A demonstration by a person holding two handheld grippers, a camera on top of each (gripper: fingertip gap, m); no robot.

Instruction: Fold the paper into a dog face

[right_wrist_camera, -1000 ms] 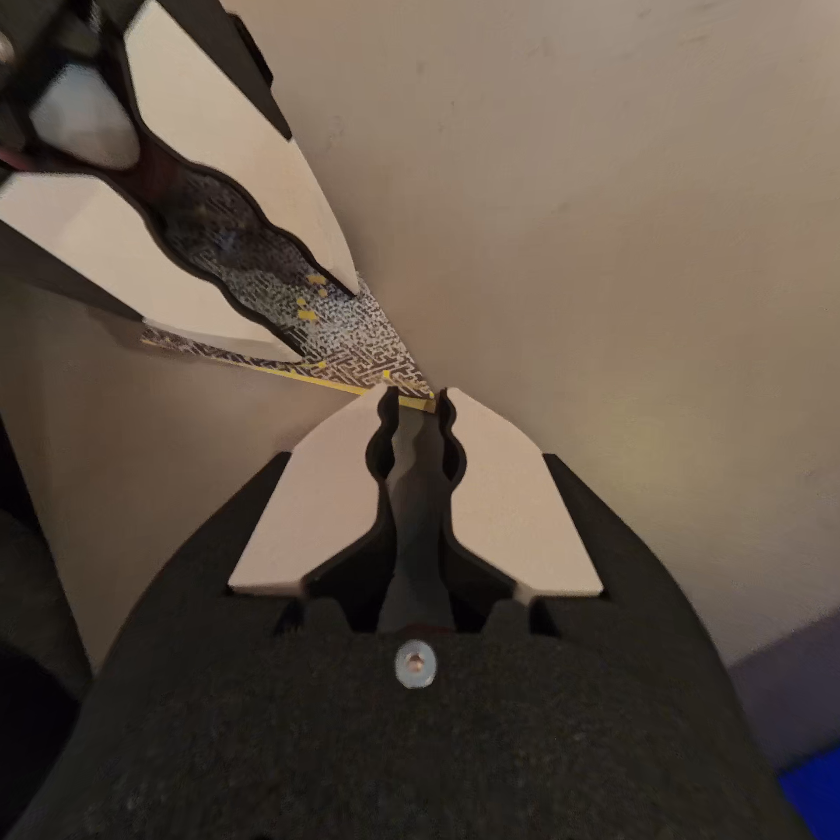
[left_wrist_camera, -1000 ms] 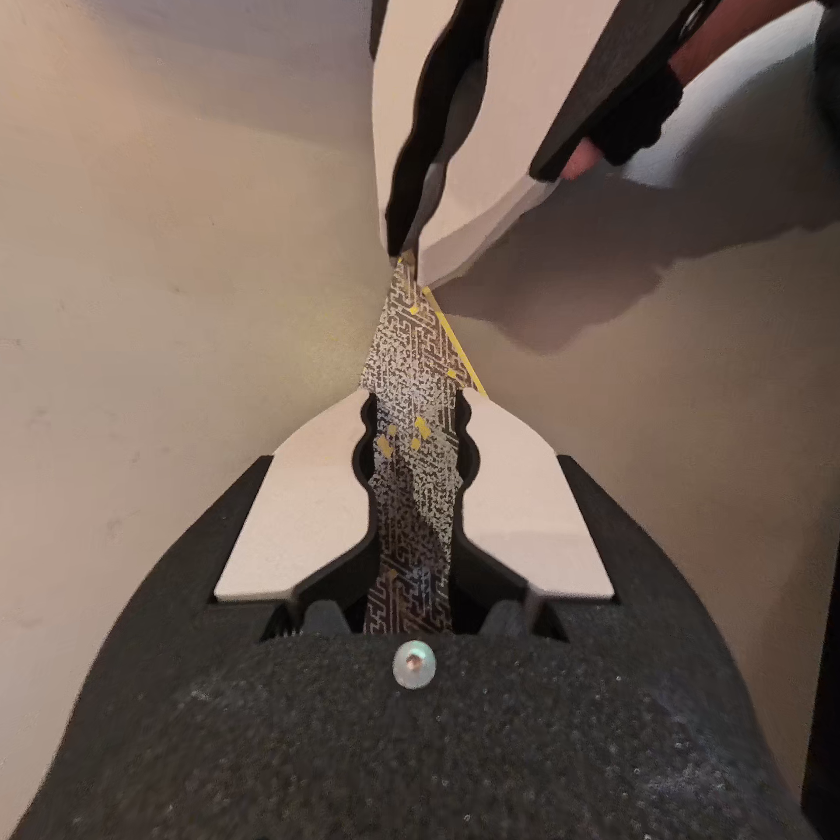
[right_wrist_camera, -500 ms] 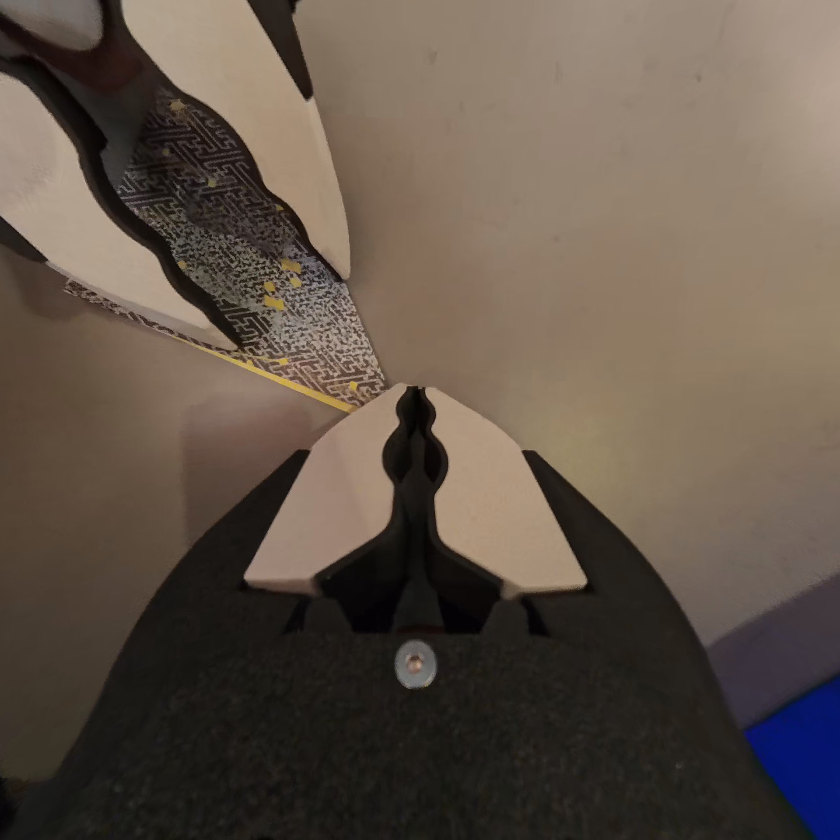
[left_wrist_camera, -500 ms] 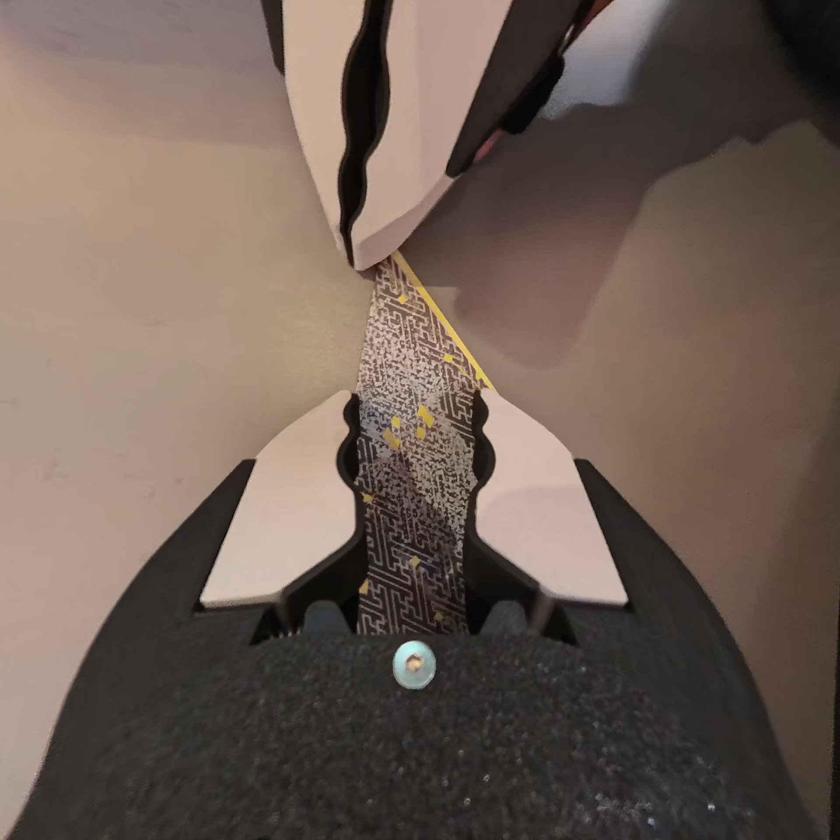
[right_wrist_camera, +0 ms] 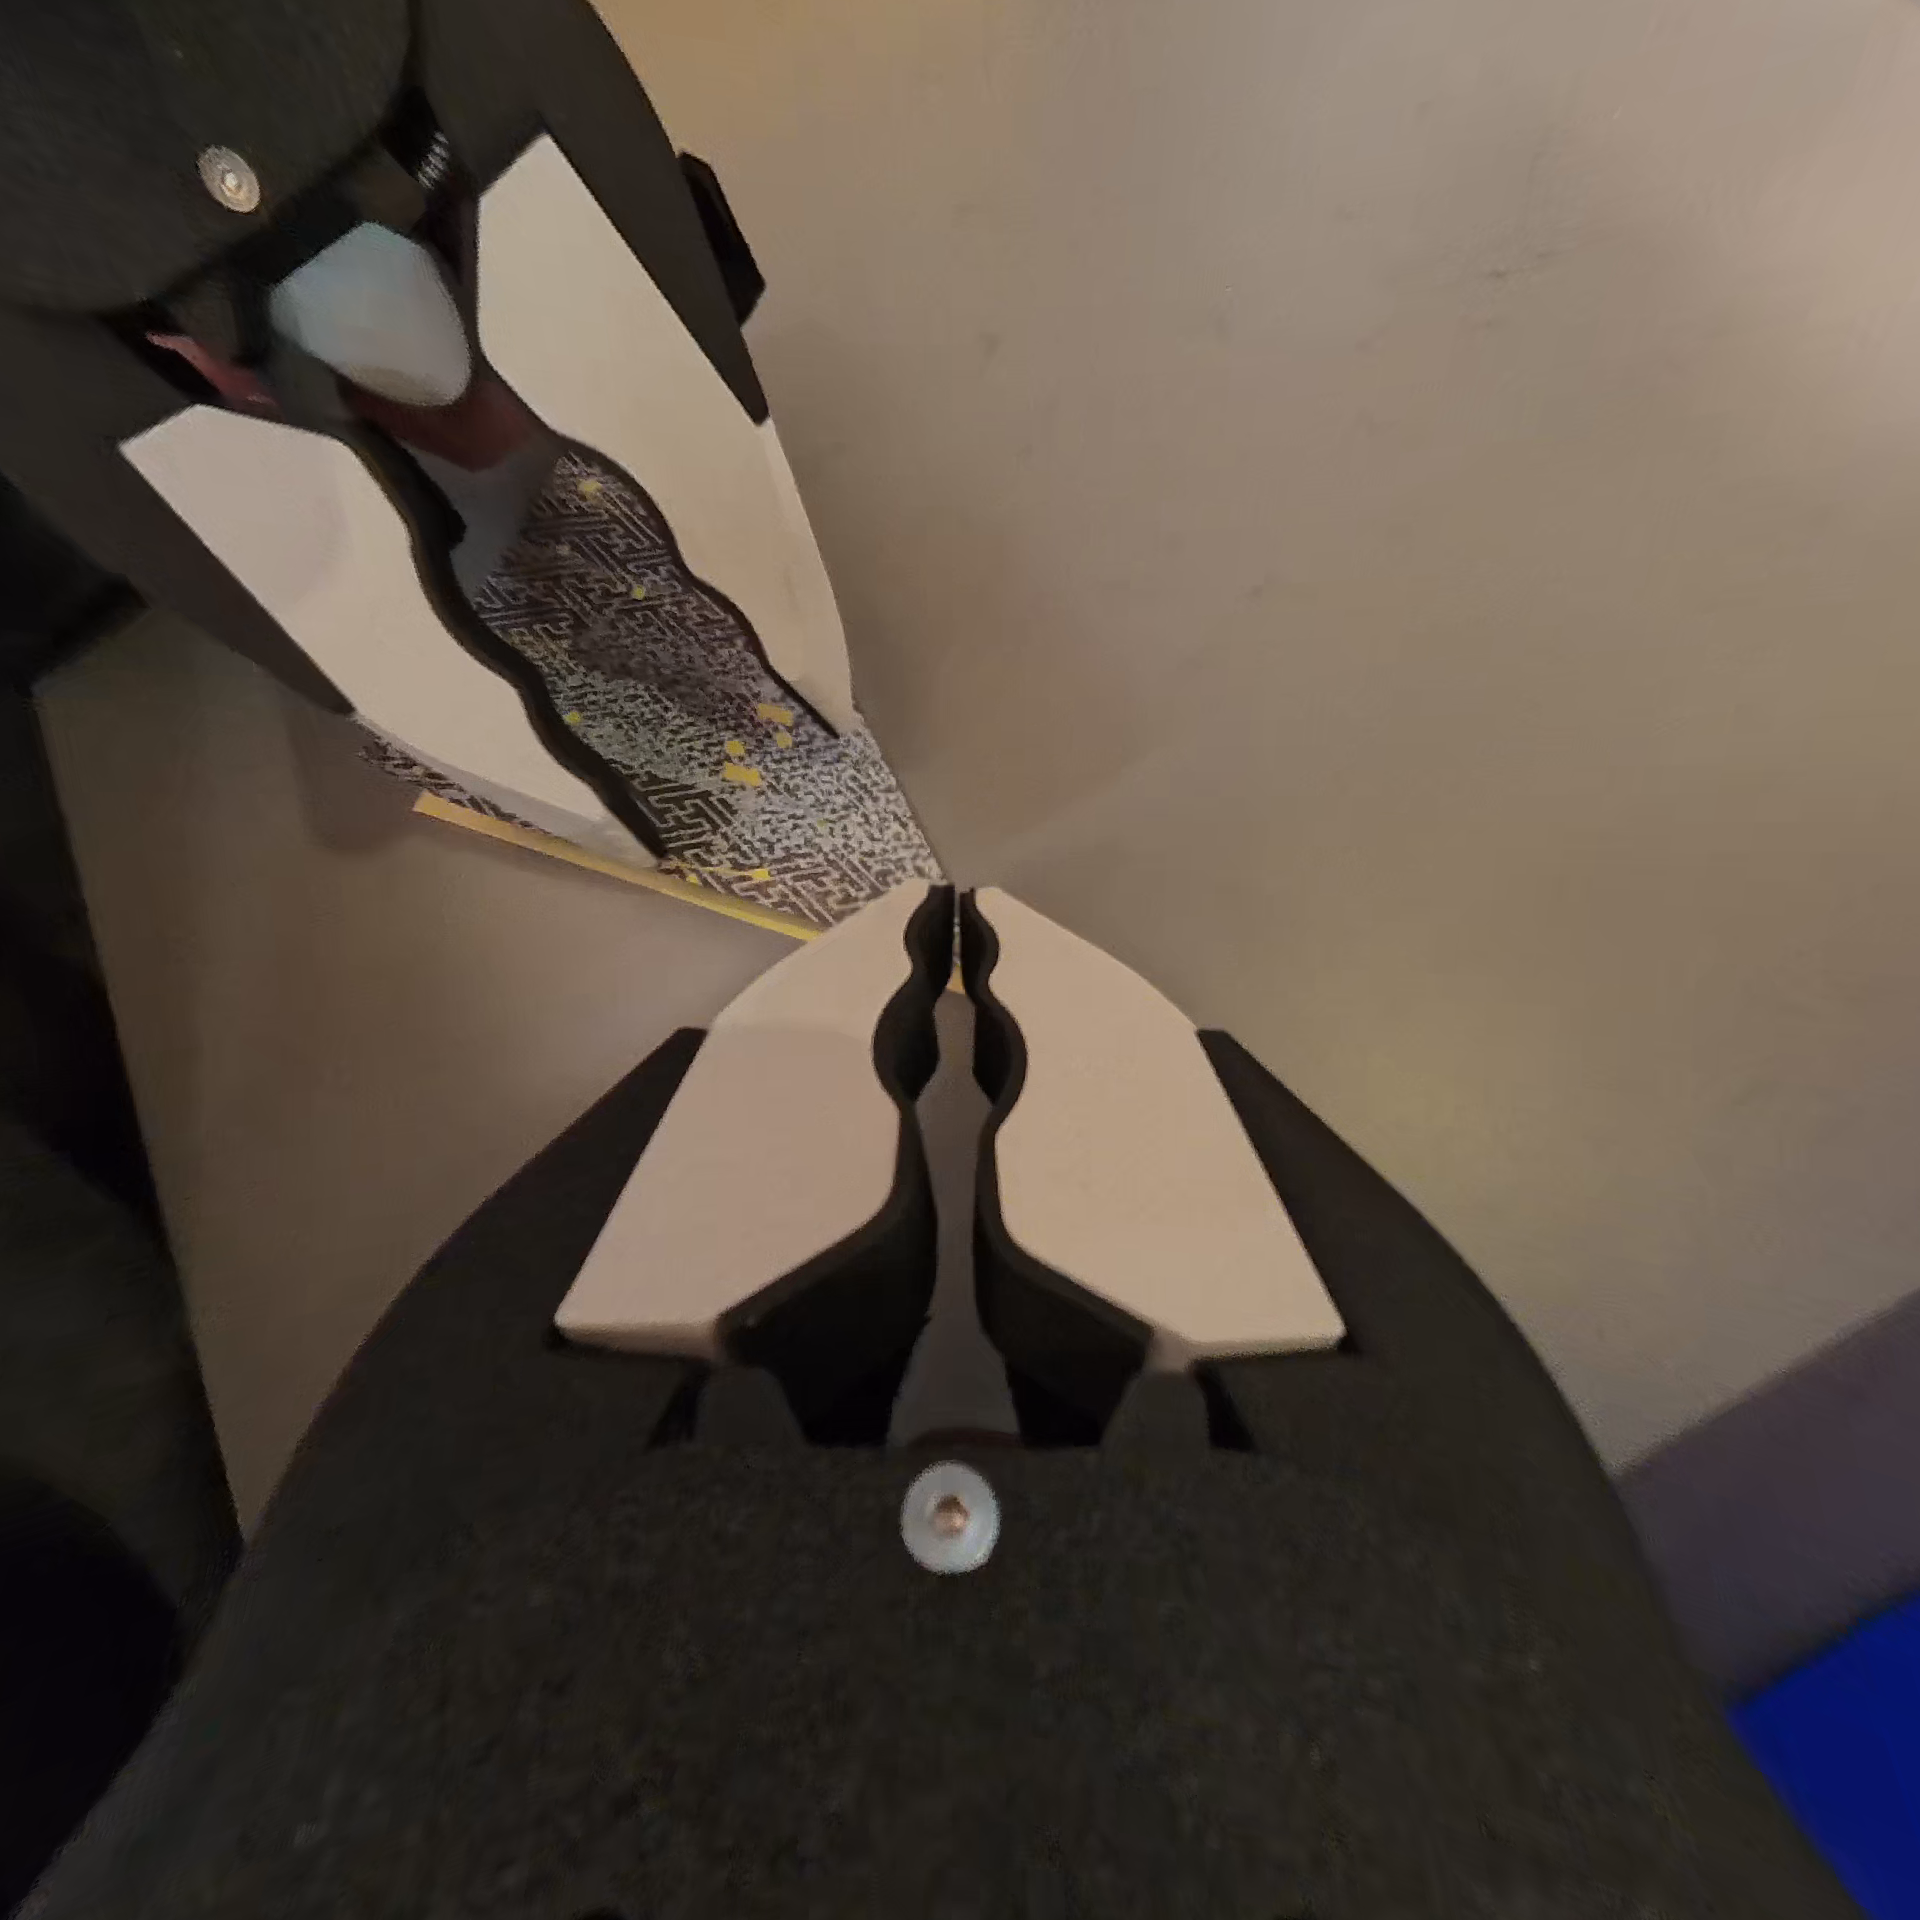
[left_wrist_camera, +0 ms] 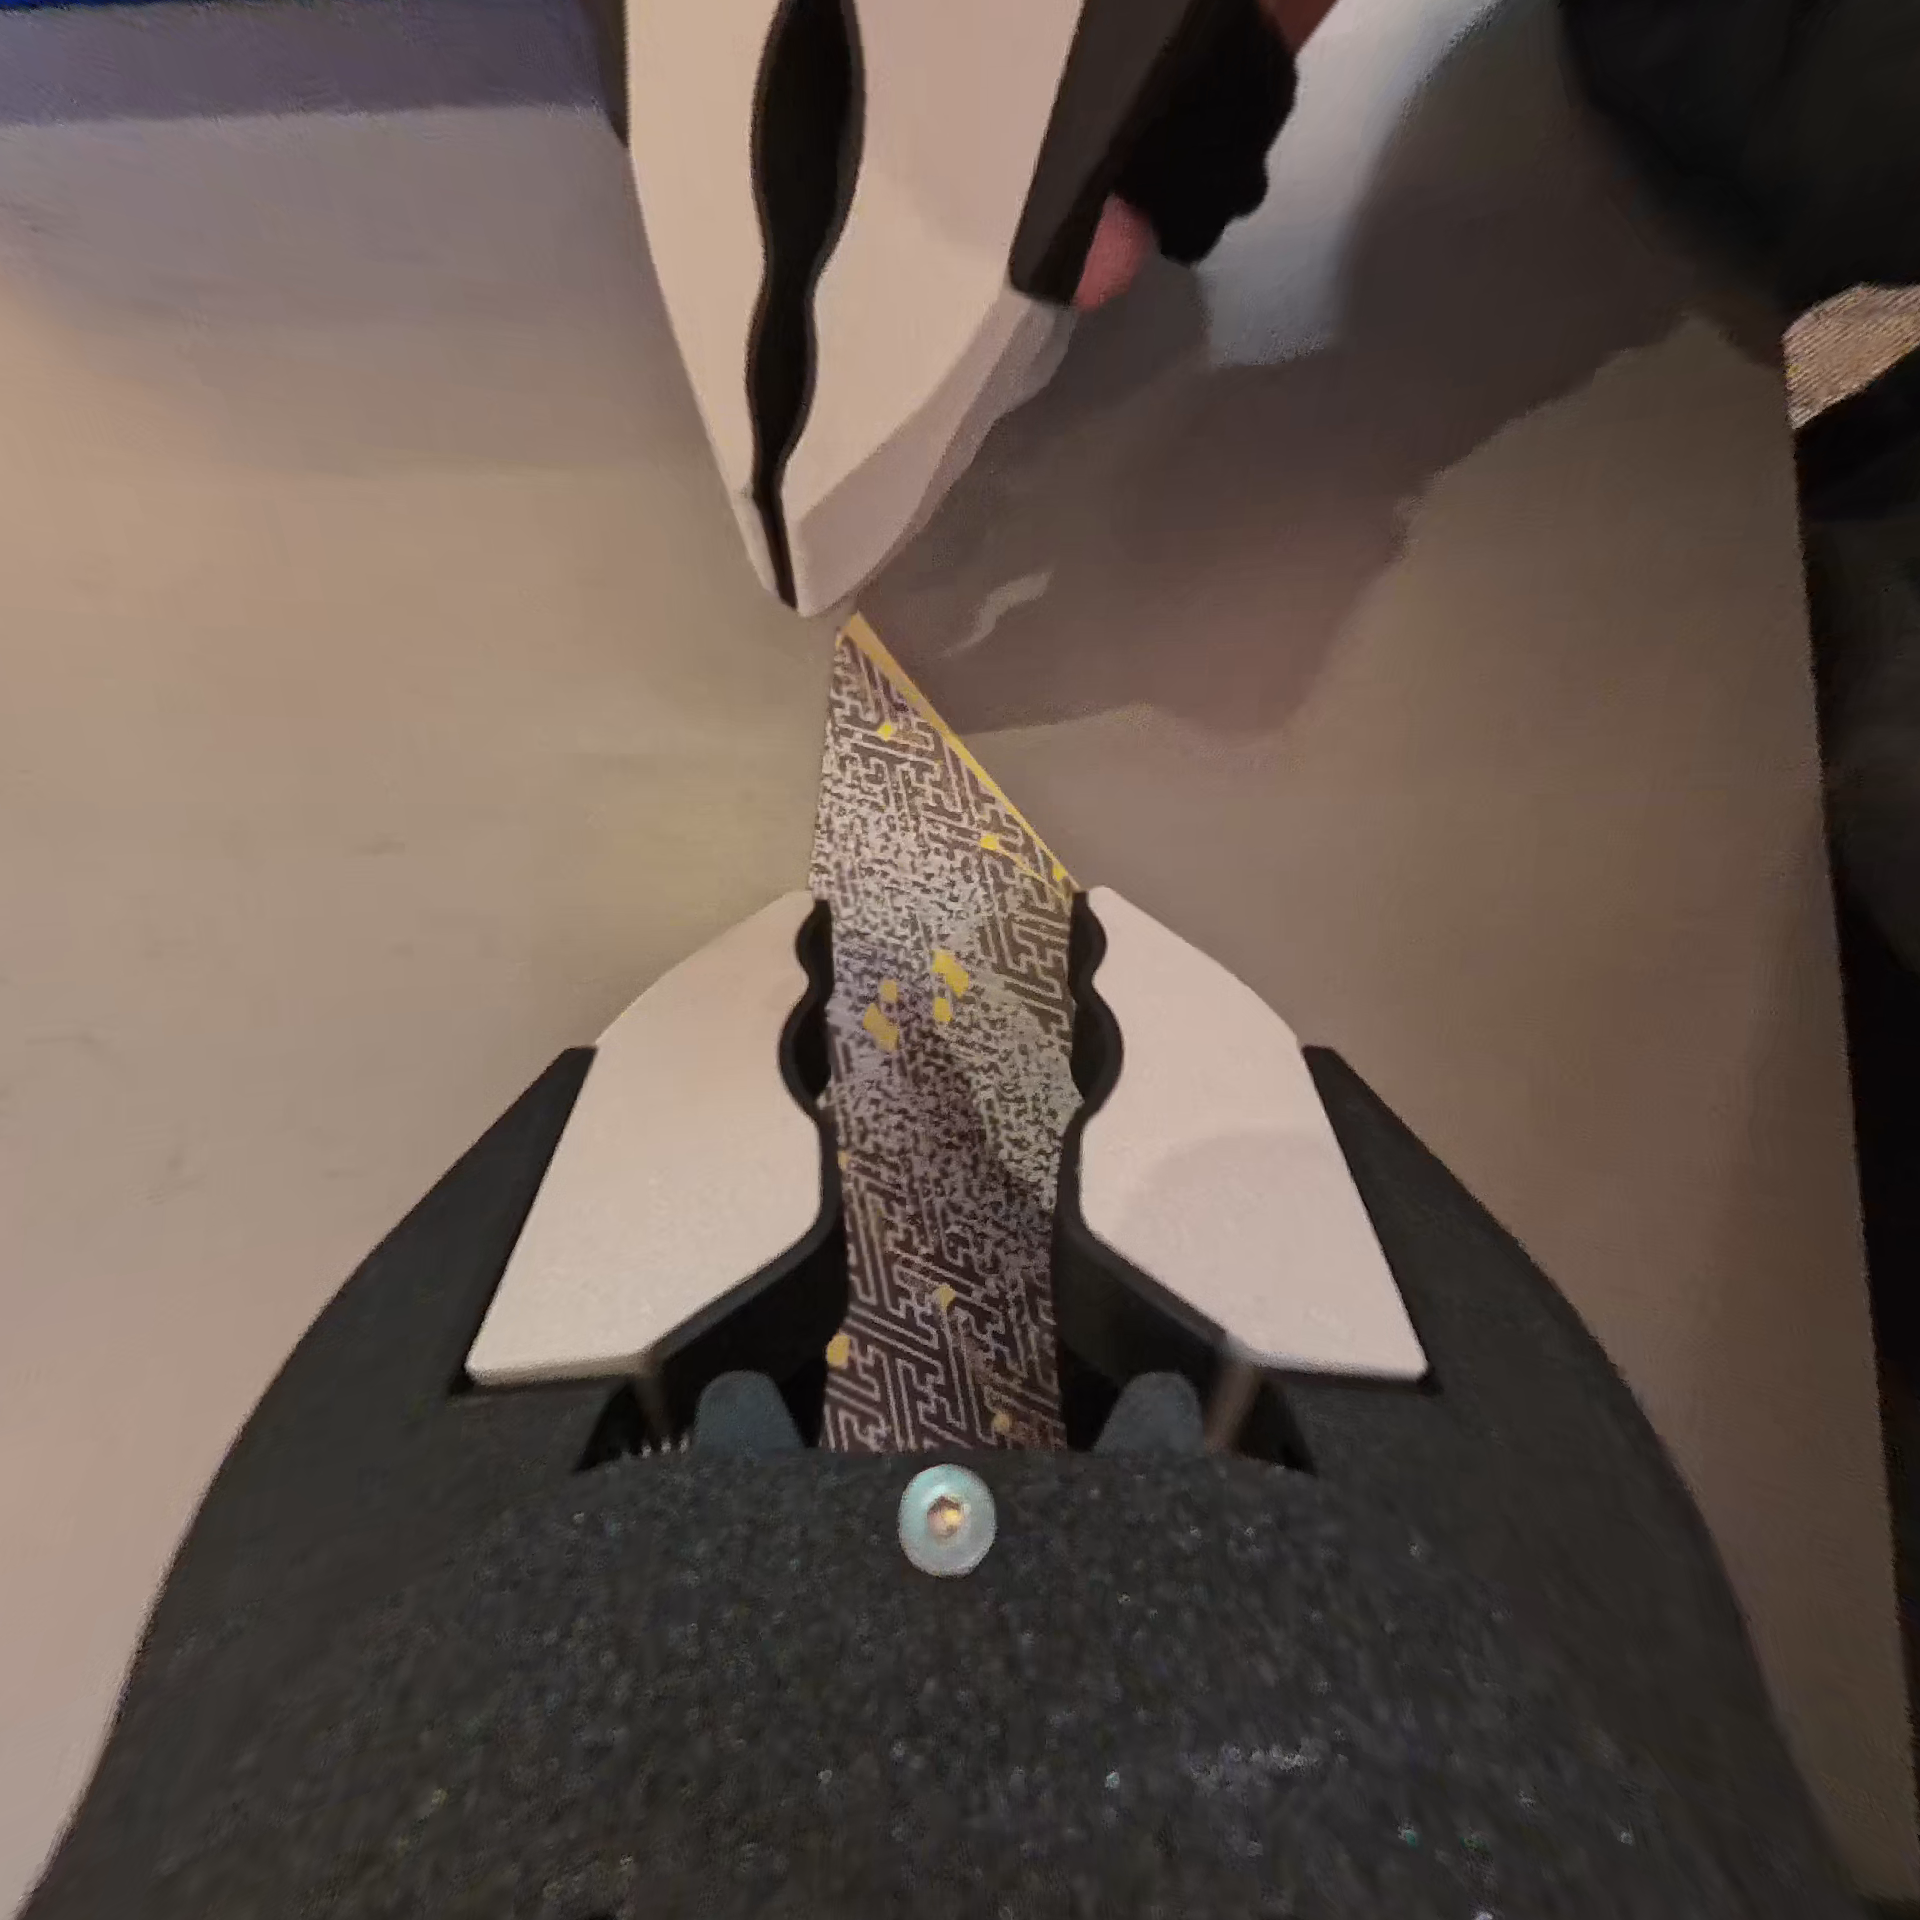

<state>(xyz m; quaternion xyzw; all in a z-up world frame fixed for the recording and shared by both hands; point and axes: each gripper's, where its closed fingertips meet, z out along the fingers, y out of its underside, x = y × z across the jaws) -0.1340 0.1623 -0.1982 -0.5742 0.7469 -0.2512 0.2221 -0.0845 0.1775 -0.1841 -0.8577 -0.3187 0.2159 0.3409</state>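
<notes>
The beige table (left_wrist_camera: pixel 364 727) is basically bare, and the patterned origami paper (left_wrist_camera: pixel 940 1039) looks like it's got maybe one fold in, so the ears and nose are likely all still to do. It lies flat under and between the left gripper (left_wrist_camera: pixel 943 914)'s fingers, spread partway and gripping nothing. The right gripper (right_wrist_camera: pixel 956 896), pinched nearly closed, is right at the far corner, but can't tell if it's got the tip.

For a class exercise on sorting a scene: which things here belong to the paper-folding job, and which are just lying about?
Part of the job:
- patterned paper, lying on the table
- left gripper, jaws open astride the paper
- right gripper, jaws shut at the paper's tip

Just lying about:
- beige table, the work surface only
- blue thing at the table's edge
</notes>
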